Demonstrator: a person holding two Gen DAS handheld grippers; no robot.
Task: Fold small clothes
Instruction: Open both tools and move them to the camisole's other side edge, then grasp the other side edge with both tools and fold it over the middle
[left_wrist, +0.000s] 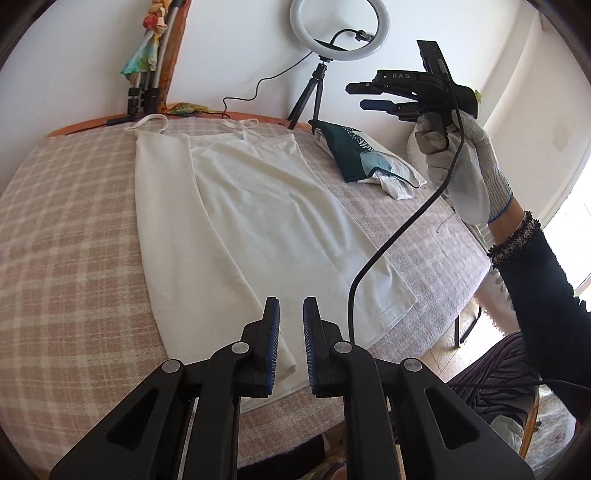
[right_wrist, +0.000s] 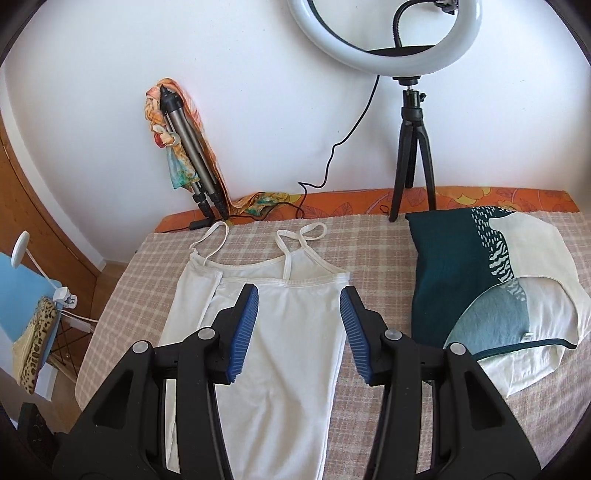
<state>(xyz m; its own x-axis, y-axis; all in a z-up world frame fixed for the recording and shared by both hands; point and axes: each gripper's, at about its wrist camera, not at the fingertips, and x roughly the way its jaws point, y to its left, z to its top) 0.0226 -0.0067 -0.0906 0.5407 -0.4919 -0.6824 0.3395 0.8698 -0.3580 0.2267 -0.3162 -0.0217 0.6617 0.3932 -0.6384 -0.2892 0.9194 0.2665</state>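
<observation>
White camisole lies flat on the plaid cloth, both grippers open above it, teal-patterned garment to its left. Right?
Not quite: the teal-patterned garment is to the right of the white camisole, as the right wrist view shows. The rest holds: the left gripper and right gripper are open above it.

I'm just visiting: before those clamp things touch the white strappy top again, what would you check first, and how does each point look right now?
1. Left gripper empty, jaws apart: ok.
2. Right gripper empty, open wide: ok.
3. White camisole lying flat on the checked cloth: ok.
4. One long side already folded inward: ok.
5. Straps tidy: not ok, one is looped.
6. Black cable clear of the camisole: cannot tell.
</observation>
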